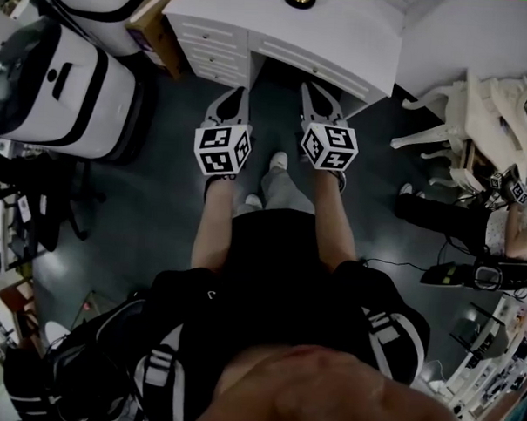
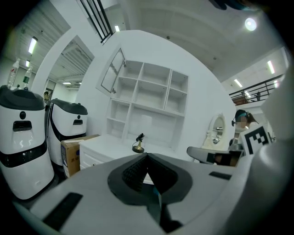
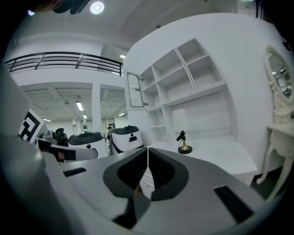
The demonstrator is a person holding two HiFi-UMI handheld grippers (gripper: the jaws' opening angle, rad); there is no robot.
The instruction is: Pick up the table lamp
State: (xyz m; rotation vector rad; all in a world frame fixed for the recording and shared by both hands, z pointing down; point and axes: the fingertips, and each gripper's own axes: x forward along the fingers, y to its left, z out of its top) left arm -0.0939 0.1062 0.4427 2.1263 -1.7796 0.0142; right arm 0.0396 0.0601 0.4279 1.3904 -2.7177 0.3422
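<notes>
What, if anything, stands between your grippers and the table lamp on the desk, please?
Nothing visible does. The table lamp stands alone on the white desk, with only bare desktop on its near side. The left gripper and right gripper, both shut and empty, point toward it across open space.

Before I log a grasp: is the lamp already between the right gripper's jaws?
No, the lamp stands on the white desk, far beyond the shut jaws.

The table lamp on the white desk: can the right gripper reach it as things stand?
Probably yes. The desk around the table lamp looks bare and nothing stands between it and the right gripper, but its jaws are shut.
</notes>
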